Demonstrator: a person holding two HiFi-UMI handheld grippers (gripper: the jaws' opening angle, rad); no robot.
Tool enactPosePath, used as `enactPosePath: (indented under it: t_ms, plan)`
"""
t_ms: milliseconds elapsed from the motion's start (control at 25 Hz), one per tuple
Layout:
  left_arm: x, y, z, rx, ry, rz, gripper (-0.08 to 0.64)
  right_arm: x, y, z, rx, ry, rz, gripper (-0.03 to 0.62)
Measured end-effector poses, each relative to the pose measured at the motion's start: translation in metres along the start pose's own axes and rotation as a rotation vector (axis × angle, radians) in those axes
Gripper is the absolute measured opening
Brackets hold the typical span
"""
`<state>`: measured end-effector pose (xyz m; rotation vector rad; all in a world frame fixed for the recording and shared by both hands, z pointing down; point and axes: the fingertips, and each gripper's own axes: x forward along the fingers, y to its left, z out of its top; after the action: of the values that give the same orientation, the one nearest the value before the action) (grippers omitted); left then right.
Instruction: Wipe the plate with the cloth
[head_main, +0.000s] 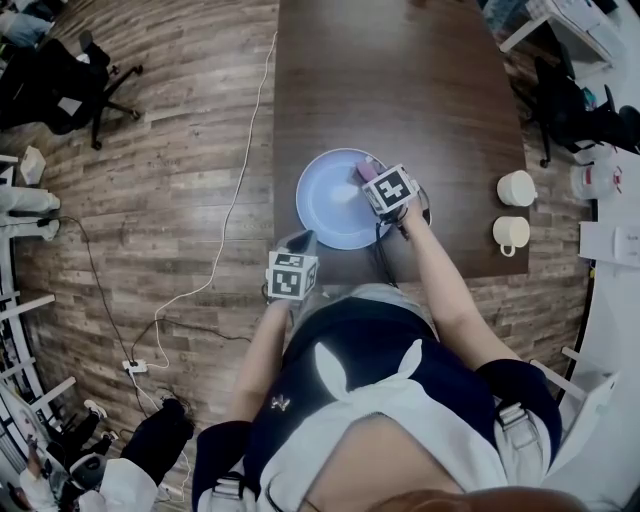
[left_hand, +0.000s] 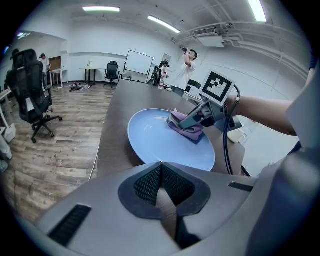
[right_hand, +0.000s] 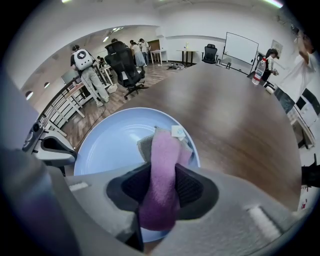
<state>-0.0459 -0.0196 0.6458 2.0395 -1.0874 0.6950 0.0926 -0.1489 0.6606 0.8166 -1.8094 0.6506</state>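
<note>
A pale blue plate (head_main: 325, 205) (left_hand: 155, 140) (right_hand: 107, 145) lies on the dark wooden table (head_main: 400, 80) near its front edge. My right gripper (head_main: 375, 182) (left_hand: 194, 120) (right_hand: 162, 172) points steeply down over the plate's right side and is shut on a folded purple cloth (head_main: 367, 171) (left_hand: 184, 132) (right_hand: 164, 150). The cloth's free end rests on the plate. My left gripper (head_main: 299, 243) (left_hand: 161, 167) hovers at the table's front edge, just short of the plate's near rim. Its jaws are shut with nothing between them.
Two white cups (head_main: 516, 188) (head_main: 511, 232) stand at the table's right edge. An office chair (head_main: 70, 80) and a white cable (head_main: 240, 180) are on the wood floor to the left. People (left_hand: 187, 65) stand past the table's far end.
</note>
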Motion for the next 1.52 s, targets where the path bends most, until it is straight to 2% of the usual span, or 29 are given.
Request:
enactPosePath:
  t_ms: [80,560,840,1320,1520]
  plan:
    - [0.001,0.0,0.0,-0.008,-0.003,0.003,0.006,-0.001,0.003,-0.006,0.021,0.022,0.027,0.135]
    - [0.0,0.0,0.001,-0.043,-0.009,0.013,0.006,-0.008,0.006,-0.023,0.059,0.006,0.047,0.135]
    - [0.001,-0.001,0.001,-0.041,-0.009,0.023,0.006,-0.012,0.014,-0.033,0.059,-0.01,0.08,0.135]
    - [0.004,-0.003,0.001,-0.03,-0.004,0.02,0.006,-0.018,0.027,-0.047,0.166,-0.059,0.143,0.135]
    - [0.005,-0.004,0.001,-0.034,-0.005,0.019,0.006,-0.019,0.034,-0.052,0.17,-0.06,0.152,0.135]
